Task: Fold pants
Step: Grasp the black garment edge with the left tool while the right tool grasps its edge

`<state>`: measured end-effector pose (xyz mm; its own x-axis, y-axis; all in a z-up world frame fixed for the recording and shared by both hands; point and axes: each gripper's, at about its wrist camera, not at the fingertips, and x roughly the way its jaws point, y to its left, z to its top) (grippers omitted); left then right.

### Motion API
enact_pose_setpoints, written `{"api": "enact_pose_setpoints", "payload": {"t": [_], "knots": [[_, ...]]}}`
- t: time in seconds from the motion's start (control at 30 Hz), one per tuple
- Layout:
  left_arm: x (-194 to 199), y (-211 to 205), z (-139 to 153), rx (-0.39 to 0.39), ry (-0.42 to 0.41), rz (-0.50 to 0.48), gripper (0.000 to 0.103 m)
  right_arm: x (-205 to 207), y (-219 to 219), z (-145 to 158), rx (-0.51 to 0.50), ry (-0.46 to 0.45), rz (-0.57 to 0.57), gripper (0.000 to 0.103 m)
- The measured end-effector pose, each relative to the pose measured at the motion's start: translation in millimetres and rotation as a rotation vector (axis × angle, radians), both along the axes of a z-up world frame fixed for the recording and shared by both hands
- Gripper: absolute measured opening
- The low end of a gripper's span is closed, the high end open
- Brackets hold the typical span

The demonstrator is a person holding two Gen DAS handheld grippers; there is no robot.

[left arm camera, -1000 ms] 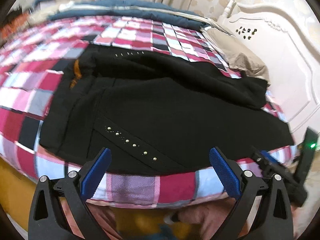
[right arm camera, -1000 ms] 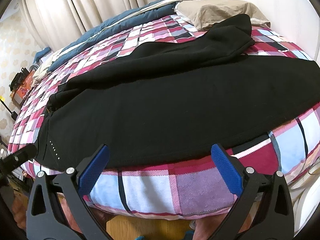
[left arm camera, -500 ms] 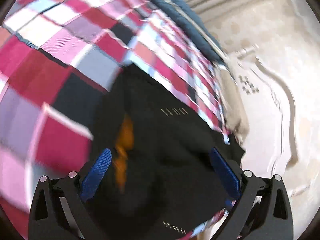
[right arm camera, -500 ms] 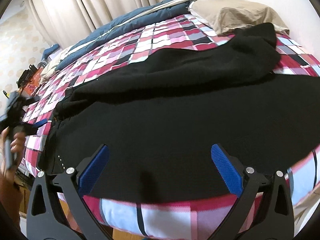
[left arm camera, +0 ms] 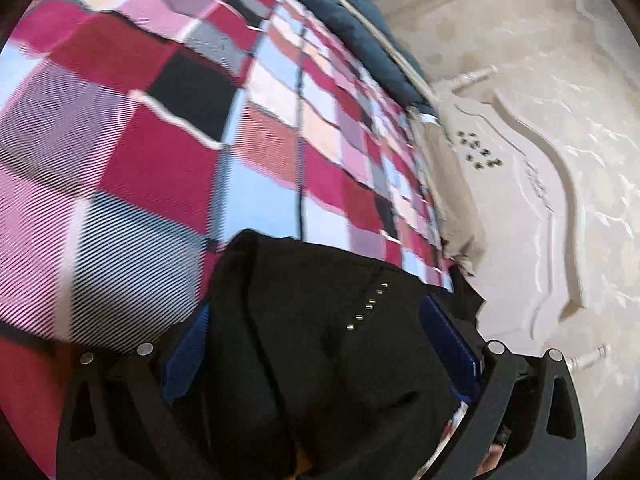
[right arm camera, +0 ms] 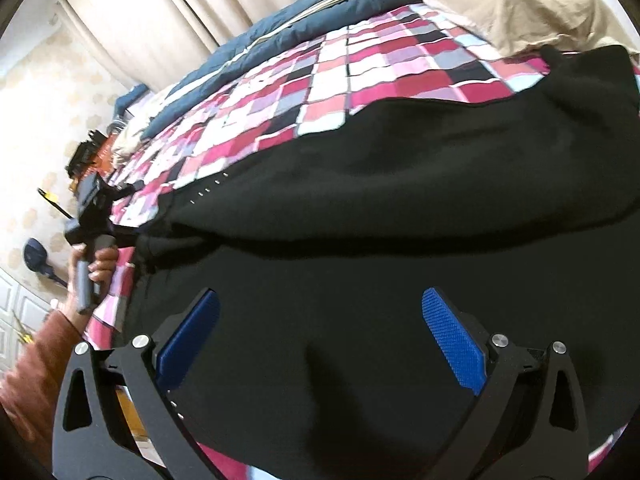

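Note:
Black pants (right arm camera: 400,208) lie spread across a bed with a pink, red and white checked cover (right arm camera: 360,64). A row of small metal studs marks the fabric in both views. My left gripper (left arm camera: 316,344) is open, tilted low over the waist end of the pants (left arm camera: 320,340), with cloth between its blue pads. It also shows in the right wrist view (right arm camera: 94,204), at the left edge of the bed. My right gripper (right arm camera: 320,328) is open, low over the near leg, jaws apart and empty.
A beige pillow (right arm camera: 516,12) and a dark blue duvet (right arm camera: 280,36) lie at the far side of the bed. A white carved headboard (left arm camera: 532,208) stands at the right. Cream curtains (right arm camera: 192,4) hang behind the bed.
My left gripper has swung from the bed's front edge to the waist end of the pants and dropped onto it. My right gripper has moved forward over the near leg.

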<state>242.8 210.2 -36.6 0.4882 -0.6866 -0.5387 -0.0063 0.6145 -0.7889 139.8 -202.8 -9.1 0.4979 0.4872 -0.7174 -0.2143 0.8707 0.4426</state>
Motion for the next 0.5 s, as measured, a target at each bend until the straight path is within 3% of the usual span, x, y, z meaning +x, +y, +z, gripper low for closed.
{"api": "enact_pose_setpoints", "payload": {"t": [0.17, 0.3, 0.4, 0.5], "knots": [[5, -2, -8, 0.004, -0.021, -0.028, 0.098, 26, 8, 14, 0.034, -0.017, 0.069, 0.101], [2, -9, -8, 0.091, -0.057, -0.062, 0.098, 63, 4, 42, 0.036, -0.086, 0.155, 0.101], [2, -15, -8, 0.158, -0.056, -0.093, 0.098, 102, 2, 57, 0.004, -0.131, 0.229, 0.101], [5, -9, -9, 0.136, -0.030, -0.097, 0.098, 147, 9, 55, -0.084, -0.116, 0.312, 0.101]]}}
